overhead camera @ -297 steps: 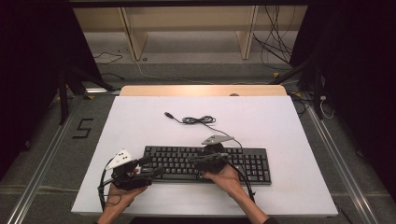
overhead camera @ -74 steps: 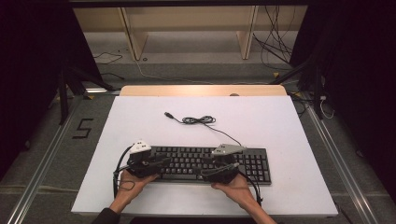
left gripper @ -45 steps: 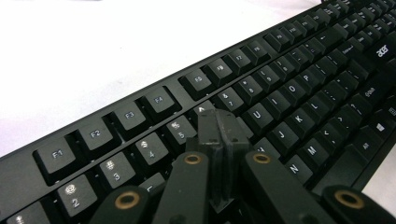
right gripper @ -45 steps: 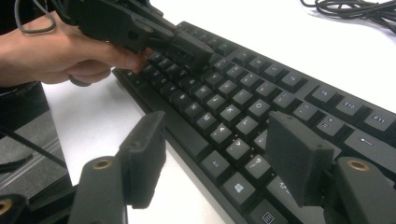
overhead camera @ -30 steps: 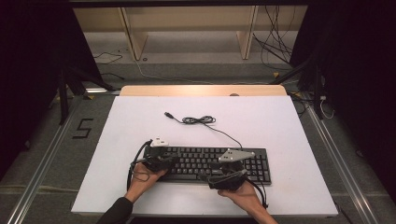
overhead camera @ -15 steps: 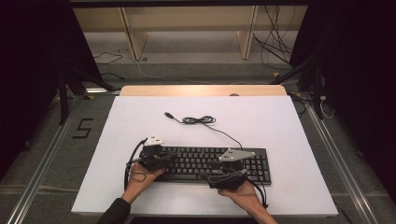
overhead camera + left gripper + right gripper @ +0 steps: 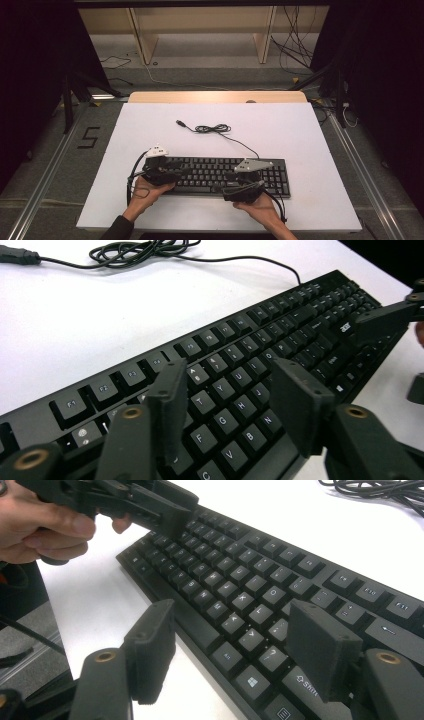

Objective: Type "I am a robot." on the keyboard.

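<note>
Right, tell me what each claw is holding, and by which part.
Nothing is held. The left claw has just opened above the keyboard, and the right claw stands open over its front edge.

black two-jaw grippers [image 7: 172,174], brass screws, grey triangular plates, dark sleeve [image 7: 117,231].

White table [image 7: 310,135], wooden shelf [image 7: 200,30]

Both forearms come in from the bottom of the high view. The left hand [image 7: 147,190] holds the left gripper [image 7: 227,405], whose jaws have just been opening, with nothing pinched. The right hand [image 7: 260,210] holds the right gripper [image 7: 235,650], jaws wide apart.
</note>
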A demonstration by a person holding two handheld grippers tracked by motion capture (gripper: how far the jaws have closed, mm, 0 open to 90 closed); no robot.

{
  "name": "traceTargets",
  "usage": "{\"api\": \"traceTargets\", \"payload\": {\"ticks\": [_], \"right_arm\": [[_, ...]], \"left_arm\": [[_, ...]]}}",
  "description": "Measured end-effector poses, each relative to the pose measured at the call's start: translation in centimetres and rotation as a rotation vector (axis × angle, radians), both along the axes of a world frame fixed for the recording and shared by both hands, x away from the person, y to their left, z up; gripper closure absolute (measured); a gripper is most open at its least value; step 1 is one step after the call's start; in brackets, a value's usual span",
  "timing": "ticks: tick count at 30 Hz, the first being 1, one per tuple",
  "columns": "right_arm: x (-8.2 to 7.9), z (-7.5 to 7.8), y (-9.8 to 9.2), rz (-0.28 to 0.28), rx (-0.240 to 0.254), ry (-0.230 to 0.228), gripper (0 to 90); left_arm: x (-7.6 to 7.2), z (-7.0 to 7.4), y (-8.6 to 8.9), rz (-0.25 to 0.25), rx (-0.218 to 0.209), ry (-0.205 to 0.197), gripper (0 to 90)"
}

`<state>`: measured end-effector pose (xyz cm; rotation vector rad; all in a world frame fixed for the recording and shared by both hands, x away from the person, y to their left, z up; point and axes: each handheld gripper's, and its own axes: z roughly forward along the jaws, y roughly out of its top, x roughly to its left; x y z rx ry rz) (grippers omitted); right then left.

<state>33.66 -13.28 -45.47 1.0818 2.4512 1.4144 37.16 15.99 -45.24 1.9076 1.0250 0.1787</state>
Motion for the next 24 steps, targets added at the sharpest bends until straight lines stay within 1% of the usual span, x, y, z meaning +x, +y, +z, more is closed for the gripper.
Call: {"api": "traceTargets", "payload": {"ticks": [2,11,13,14,18,20,24], "right_arm": [[0.0,0.0,0.0,0.000,-0.001,0.002,37.3],[0.2,0.0,0.2,0.000,-0.001,0.003,38.1],[0.2,0.0,0.3,-0.003,-0.004,0.004,39.5],[0.3,0.0,0.3,-0.006,-0.006,0.005,40.2],[0.5,-0.1,0.3,-0.019,-0.012,0.014,43.0],[0.6,-0.2,0.3,-0.020,-0.012,0.017,44.8],[0.9,-0.3,0.4,-0.028,-0.027,0.022,49.1]], "left_arm": [[-0.2,0.1,0.2,-0.004,-0.001,-0.008,44.4],[-1.1,0.4,1.3,0.019,-0.042,-0.038,38.7],[-1.4,0.4,1.5,0.025,-0.052,-0.045,37.6],[-1.4,0.4,1.7,0.024,-0.051,-0.050,37.0],[-2.0,0.4,2.2,0.034,-0.079,-0.062,35.1],[-2.2,0.4,2.4,0.034,-0.087,-0.071,34.0],[-2.8,0.4,2.7,0.027,-0.097,-0.085,32.2]]}}
